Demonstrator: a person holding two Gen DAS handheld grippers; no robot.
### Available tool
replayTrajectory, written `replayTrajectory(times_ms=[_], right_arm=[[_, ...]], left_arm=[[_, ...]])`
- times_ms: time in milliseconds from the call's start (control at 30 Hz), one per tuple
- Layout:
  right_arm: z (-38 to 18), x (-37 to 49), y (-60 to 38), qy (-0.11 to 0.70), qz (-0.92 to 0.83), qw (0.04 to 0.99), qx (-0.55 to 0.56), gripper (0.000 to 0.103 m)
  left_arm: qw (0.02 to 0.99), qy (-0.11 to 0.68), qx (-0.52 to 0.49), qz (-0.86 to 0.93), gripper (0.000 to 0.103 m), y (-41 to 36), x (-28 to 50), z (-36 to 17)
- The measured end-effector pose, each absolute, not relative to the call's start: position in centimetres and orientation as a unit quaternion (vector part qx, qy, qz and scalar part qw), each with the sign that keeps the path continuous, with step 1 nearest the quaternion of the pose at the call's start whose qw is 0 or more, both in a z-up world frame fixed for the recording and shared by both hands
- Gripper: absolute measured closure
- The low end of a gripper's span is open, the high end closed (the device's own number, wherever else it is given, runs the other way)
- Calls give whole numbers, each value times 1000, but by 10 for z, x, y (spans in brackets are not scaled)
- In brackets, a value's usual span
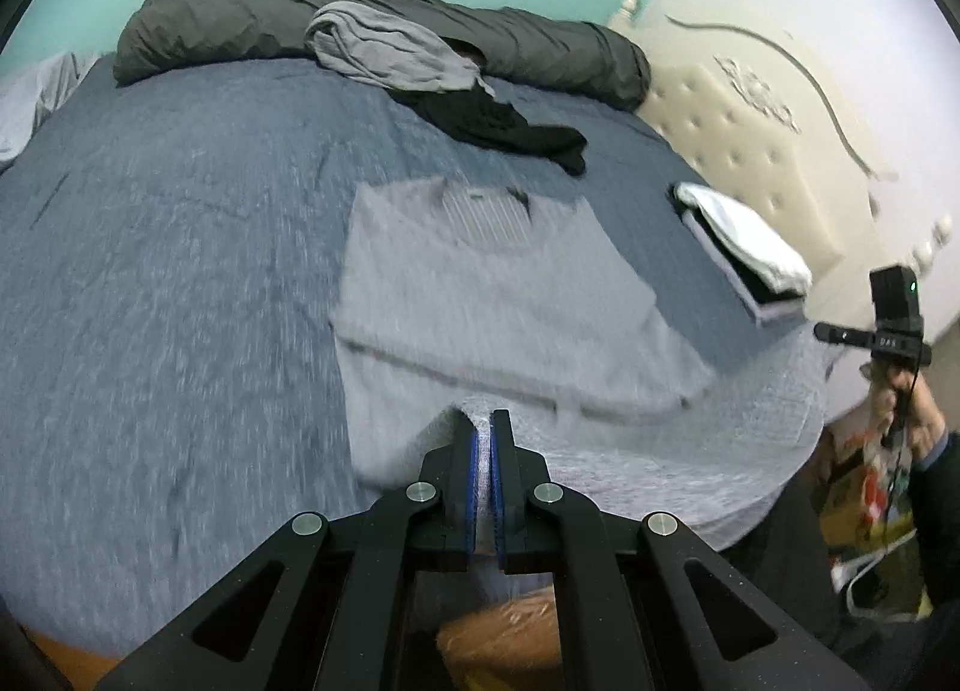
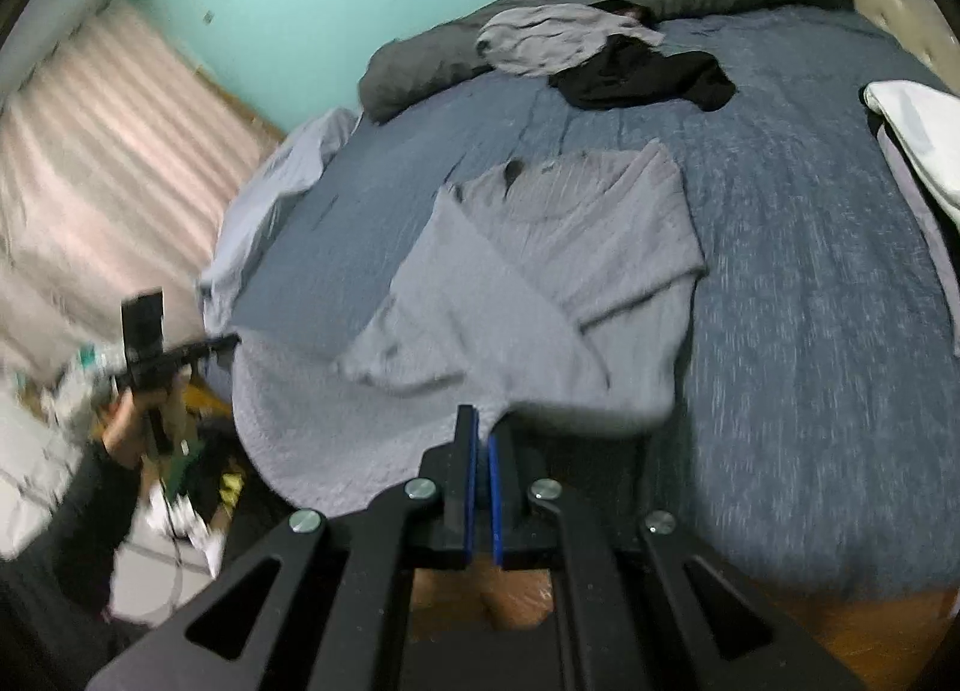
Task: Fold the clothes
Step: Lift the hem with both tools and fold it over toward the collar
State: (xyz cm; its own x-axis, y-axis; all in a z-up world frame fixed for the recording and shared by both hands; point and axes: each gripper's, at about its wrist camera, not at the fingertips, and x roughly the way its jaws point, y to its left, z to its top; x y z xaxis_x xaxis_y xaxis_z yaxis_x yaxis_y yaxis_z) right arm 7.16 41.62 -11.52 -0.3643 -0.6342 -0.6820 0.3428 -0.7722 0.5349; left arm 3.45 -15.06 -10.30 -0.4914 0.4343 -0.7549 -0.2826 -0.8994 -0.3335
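- Right now the left tool point(image 1: 485, 421) is clamped on the near hem of a light grey knitted sweater point(image 1: 480, 295); a strip of the cloth shows between its blue pads.
- Likewise the right tool point(image 2: 483, 421) has its jaws closed on the hem of that sweater point(image 2: 540, 283), with grey fabric pinched at the tips.
- Beyond both tools the sweater lies on a bed with a blue-grey heathered cover point(image 1: 180, 271), its sleeves folded in across the chest and its collar pointing away from the tools.
- Between the two tools the bottom edge is lifted off the bed and hangs as a curved flap.
- Farther past the sweater's collar sit a crumpled black garment point(image 1: 504, 126) and a bunched pale grey garment point(image 1: 384, 48), which leans on a long dark grey rolled duvet point(image 1: 240, 24) along the far side.
- Off to the right of the left tool, a stack of folded clothes with a white piece on top point(image 1: 744, 247) lies near the cream tufted headboard point(image 1: 738, 108).
- Each tool is held by a hand point(image 1: 912, 415) in a dark sleeve.
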Motion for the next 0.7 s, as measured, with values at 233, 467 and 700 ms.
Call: replayTrajectory(times_ms=[233, 467, 700], right_arm=[[-126, -37, 419, -180, -810, 262, 493, 100], [-154, -143, 420, -193, -803, 222, 518, 100], [-190, -221, 419, -187, -800, 196, 535, 100]], left_arm=[[187, -113, -470, 856, 99, -162, -69, -122], [162, -155, -490, 842, 99, -176, -175, -166], [143, -173, -509, 831, 99, -170, -253, -213]])
